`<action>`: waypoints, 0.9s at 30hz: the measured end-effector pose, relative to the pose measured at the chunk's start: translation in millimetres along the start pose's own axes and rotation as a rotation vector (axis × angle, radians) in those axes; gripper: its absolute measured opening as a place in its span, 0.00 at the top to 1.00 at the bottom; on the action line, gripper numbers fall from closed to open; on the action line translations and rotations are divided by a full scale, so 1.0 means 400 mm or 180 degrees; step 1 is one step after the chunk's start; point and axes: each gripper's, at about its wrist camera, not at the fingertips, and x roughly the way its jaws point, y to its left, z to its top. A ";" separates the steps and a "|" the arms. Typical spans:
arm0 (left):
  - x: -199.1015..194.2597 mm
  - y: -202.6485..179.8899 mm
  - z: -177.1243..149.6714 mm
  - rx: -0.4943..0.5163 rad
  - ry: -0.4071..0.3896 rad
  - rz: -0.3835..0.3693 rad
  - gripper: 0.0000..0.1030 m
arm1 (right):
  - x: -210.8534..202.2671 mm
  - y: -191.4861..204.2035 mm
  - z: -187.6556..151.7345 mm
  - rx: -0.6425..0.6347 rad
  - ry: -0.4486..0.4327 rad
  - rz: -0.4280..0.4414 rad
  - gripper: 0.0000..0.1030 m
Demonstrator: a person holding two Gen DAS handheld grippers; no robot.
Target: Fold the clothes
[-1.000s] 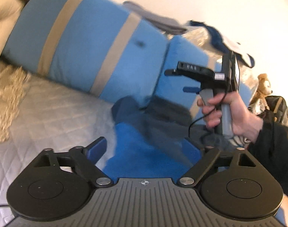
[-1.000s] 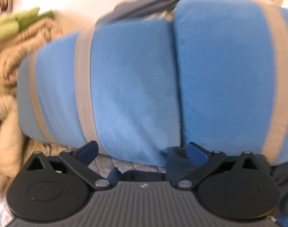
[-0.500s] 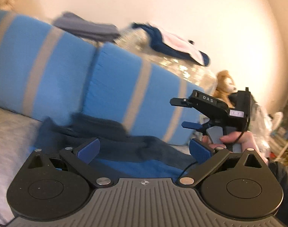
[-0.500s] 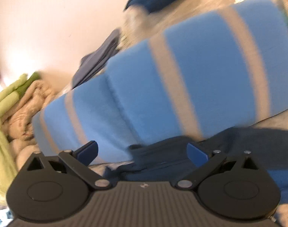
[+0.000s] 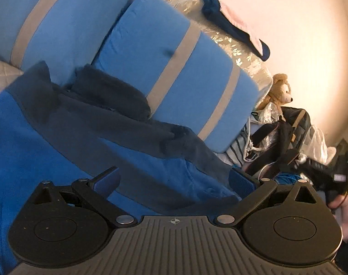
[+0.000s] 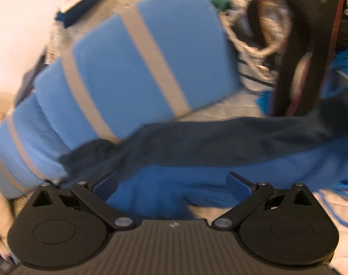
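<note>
Plainly spread for folding: garment [image 5: 66, 137], bright blue with a dark navy band and collar end, laid flat across the bed, upper edge pushed against the striped pillows [image 5: 164, 68]. Seen from the left wrist, left gripper [image 5: 174, 181] low over the blue cloth, jaws wide apart, nothing between them, probably poised for an edge or corner. Beyond the pillows, a teddy bear [image 5: 280, 91] and a heap of bags [image 5: 286, 137] against the wall, well clear of the working patch. At the far right edge, a hand [image 5: 344, 213] on a dark handle, likely the other tool, too cropped to judge.

Next, from the right wrist, much blurred: right gripper [image 6: 171, 181] likewise spread open and empty, hovering just above the garment [image 6: 197, 178], navy band running across ahead of the tips. Pillows [image 6: 139, 64] slanted behind, bag straps [image 6: 288, 73] and some blue yarn-like stuff [image 6: 343, 183] to the right; whether that touched the garment, not clear. Judged: both tools over opposite ends, so as to lift and fold in one go; nothing folded yet.
</note>
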 end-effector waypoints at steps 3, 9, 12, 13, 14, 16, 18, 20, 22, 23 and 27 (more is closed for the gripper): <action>-0.001 0.008 0.003 -0.0031 0.0016 0.0095 0.00 | -0.030 -0.072 -0.019 0.0049 0.0041 -0.0203 0.00; -0.009 0.008 0.005 -0.0112 0.0001 0.0082 0.00 | -0.071 -0.156 -0.057 0.0190 0.0051 -0.0424 0.00; -0.016 0.002 0.001 -0.0090 -0.0002 0.0021 0.00 | -0.093 -0.167 -0.075 0.0190 0.0009 -0.0443 0.00; -0.017 0.002 0.000 -0.0096 -0.0003 -0.0006 0.00 | -0.100 -0.166 -0.081 0.0160 -0.0007 -0.0429 0.00; -0.018 0.002 -0.001 -0.0108 -0.0002 -0.0025 0.00 | -0.106 -0.165 -0.088 0.0122 -0.0042 -0.0419 0.00; -0.017 0.003 -0.004 -0.0134 0.0003 -0.0058 0.00 | -0.114 -0.160 -0.099 0.0019 -0.0094 -0.0420 0.00; -0.013 0.006 -0.005 -0.0171 0.0023 -0.0054 0.00 | -0.123 -0.154 -0.113 -0.0119 -0.0147 -0.0437 0.00; -0.013 0.007 -0.006 -0.0199 0.0030 -0.0060 0.00 | -0.131 -0.150 -0.128 -0.0249 -0.0202 -0.0473 0.00; -0.014 0.005 -0.005 -0.0202 0.0018 -0.0085 0.00 | -0.142 -0.151 -0.144 -0.0351 -0.0275 -0.0503 0.00; -0.015 0.005 -0.005 -0.0200 0.0001 -0.0093 0.00 | -0.149 -0.154 -0.152 -0.0388 -0.0317 -0.0504 0.00; -0.016 0.007 -0.003 -0.0237 -0.0026 -0.0115 0.00 | -0.178 -0.177 -0.184 -0.0542 -0.0593 -0.0554 0.00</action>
